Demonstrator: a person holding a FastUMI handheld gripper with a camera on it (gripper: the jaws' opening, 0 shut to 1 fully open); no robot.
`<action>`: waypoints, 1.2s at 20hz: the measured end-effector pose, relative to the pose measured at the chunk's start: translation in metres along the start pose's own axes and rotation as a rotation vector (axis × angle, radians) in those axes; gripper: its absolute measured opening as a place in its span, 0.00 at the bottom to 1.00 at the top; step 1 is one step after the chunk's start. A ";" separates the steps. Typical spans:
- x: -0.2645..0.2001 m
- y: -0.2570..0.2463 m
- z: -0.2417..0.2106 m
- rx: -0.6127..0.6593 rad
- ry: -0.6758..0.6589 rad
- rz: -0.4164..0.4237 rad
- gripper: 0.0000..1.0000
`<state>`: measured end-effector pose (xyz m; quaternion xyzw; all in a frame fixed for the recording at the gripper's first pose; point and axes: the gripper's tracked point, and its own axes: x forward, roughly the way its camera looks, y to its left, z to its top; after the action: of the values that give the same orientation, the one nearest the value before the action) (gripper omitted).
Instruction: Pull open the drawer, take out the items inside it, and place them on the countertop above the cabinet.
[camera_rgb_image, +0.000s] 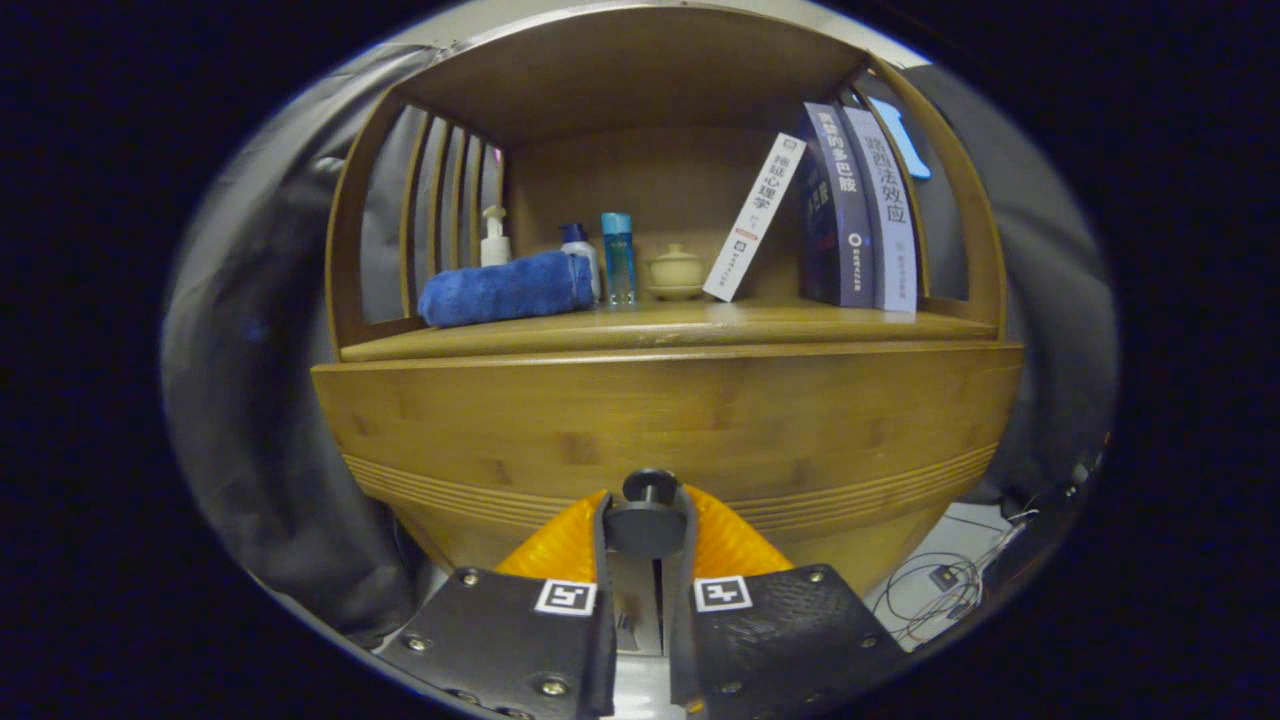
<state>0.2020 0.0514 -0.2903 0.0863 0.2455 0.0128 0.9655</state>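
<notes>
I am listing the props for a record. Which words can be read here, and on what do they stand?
"拖延心理学": spine of the white leaning book.
"贪婪的多巴胺": spine of the dark blue upright book.
"路西法效应": spine of the pale grey upright book.
Clear blue bottle: print too small to read.
Square black-and-white markers by the fingers, which clamp the black round drawer knob: patterns, no words.

On the surface (660, 335) above the drawer (660, 430), a towel (505, 288) lies left, bottles (617, 257) and a teapot (676, 271) centre, books (858, 210) right; the knob (648, 520) is clamped between the tool (646, 545) fingers.
</notes>
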 end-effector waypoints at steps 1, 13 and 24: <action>-0.012 0.000 -0.003 0.010 -0.002 0.003 0.22; -0.157 0.000 -0.040 0.015 0.011 0.045 0.21; -0.182 -0.004 -0.044 -0.002 0.047 0.052 0.38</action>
<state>0.0210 0.0421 -0.2430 0.0913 0.2660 0.0402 0.9588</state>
